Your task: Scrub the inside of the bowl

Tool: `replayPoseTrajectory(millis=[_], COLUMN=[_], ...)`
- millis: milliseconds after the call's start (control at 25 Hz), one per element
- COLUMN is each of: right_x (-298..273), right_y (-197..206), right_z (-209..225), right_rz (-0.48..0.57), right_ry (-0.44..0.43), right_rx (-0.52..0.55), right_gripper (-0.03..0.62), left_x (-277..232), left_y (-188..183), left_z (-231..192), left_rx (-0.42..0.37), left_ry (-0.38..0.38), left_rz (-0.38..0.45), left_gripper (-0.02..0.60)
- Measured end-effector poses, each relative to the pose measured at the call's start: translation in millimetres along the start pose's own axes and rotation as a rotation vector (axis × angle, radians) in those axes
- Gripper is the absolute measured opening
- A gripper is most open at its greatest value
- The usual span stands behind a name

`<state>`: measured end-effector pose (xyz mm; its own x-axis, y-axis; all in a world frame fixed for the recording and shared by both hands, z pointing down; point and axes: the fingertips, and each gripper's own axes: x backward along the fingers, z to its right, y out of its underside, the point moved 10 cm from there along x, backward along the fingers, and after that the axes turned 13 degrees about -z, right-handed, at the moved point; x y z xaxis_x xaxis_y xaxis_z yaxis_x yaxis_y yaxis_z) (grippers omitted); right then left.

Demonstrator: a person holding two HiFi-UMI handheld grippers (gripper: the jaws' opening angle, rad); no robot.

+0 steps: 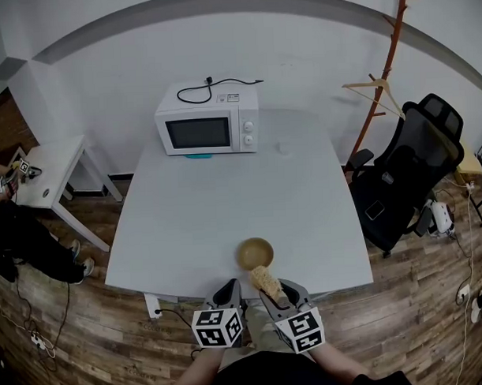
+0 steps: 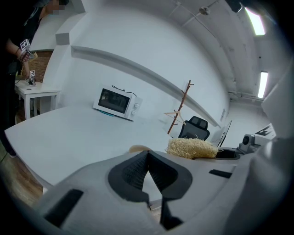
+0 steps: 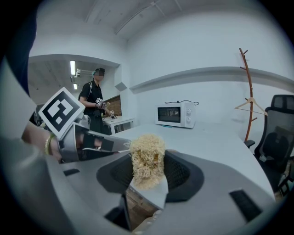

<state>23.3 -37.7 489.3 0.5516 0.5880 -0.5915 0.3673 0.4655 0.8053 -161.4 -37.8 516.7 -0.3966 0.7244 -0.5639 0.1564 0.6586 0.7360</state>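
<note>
At the near edge of the white table (image 1: 187,221), the left gripper (image 2: 147,160) was clenched shut on nothing; the right gripper (image 3: 148,170), just beside it, grasped a straw-coloured fibre scrubber (image 3: 147,153); the wooden bowl (image 1: 254,253) sat upright just beyond both, close to that edge; open tabletop ran from it to a microwave (image 1: 208,127) at the far edge, by the wall; plank floor (image 1: 88,327) surrounded the table; an office chair (image 1: 406,178) stood near its right side and a small side table (image 1: 55,167) off its left.

Bowl (image 1: 255,253) on counter (image 1: 226,204) near front edge; microwave (image 1: 208,127) at far edge, left of middle. Scrubber (image 1: 267,280) just before bowl. Chair (image 1: 406,174) right of counter, side table (image 1: 58,155) left.
</note>
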Motion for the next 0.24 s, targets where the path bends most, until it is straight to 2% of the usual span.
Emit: replayPoseTrajectory(millis=[240], right_x=[0.7], right_y=[-4.5], right_z=[-3.0], right_rz=[0.007], right_ry=[0.001], right_rx=[0.01], right_gripper=[0.178], left_x=[3.6], left_y=[0.2], left_z=[-0.7], left_rx=[0.01], left_ry=[0.001], left_rz=[0.004], left_gripper=[0.018])
